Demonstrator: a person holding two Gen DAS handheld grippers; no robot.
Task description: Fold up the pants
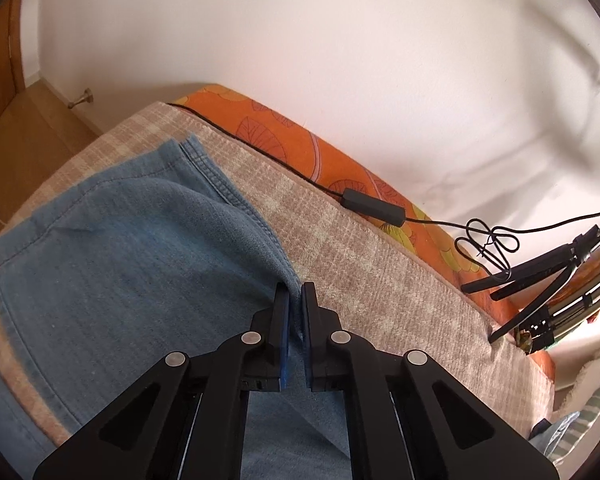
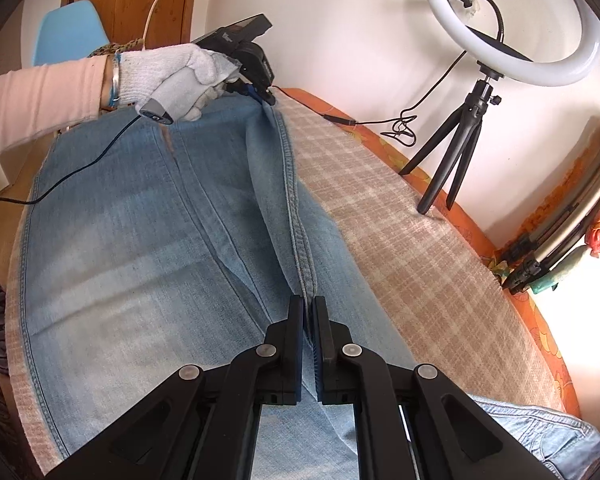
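Observation:
Light blue denim pants lie spread along a beige checked blanket. My right gripper is shut on the pants' thick side seam, which runs taut to my left gripper, held by a white-gloved hand at the far end. In the left wrist view my left gripper is shut on a raised fold of the pants at their right edge, with the leg hems beyond it.
A ring light on a black tripod stands on the orange patterned sheet by the white wall. A black cable with an inline box runs along the blanket's edge. A blue chair stands behind the hand.

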